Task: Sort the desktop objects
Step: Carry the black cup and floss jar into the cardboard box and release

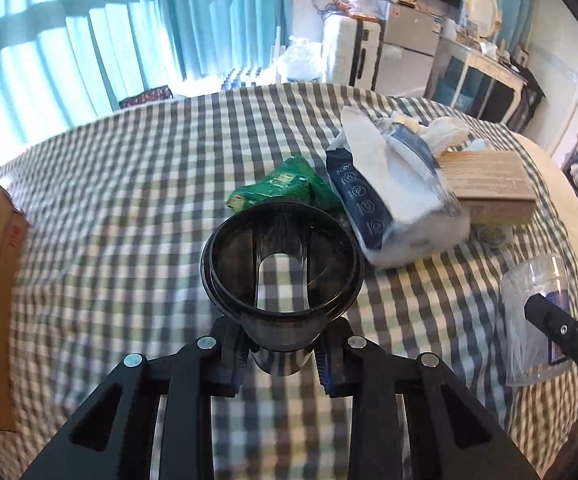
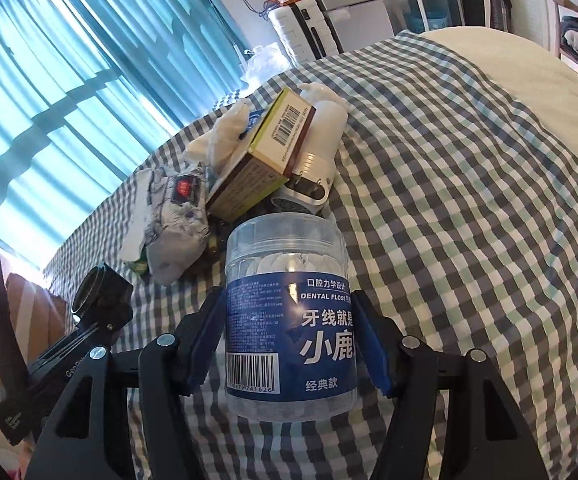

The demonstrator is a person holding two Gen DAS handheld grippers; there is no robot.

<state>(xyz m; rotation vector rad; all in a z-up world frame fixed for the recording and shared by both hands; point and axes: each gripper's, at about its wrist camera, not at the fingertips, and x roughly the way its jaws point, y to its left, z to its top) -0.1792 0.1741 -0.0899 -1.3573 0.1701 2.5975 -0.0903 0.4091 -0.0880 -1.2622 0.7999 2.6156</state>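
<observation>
The left claw is clamped on the narrow lower end of a black cup, its 2 pads pressed against either side, and the cup's open mouth tilts up toward the camera. The cup seems lifted clear of the checked cloth. Just beyond the cup lies a green packet, and to the right of that a soft tissue pack leans against a tan box.

The right claw is clamped on a clear dental floss jar with a blue label, gripping it at mid-height; the jar stands upright between the pads, its lid end away from the camera. Whether its base touches the cloth cannot be told. Directly ahead of this claw the box rests tilted on a white appliance, with the tissue pack to their left. The left claw and its cup sit at the lower left.
</observation>
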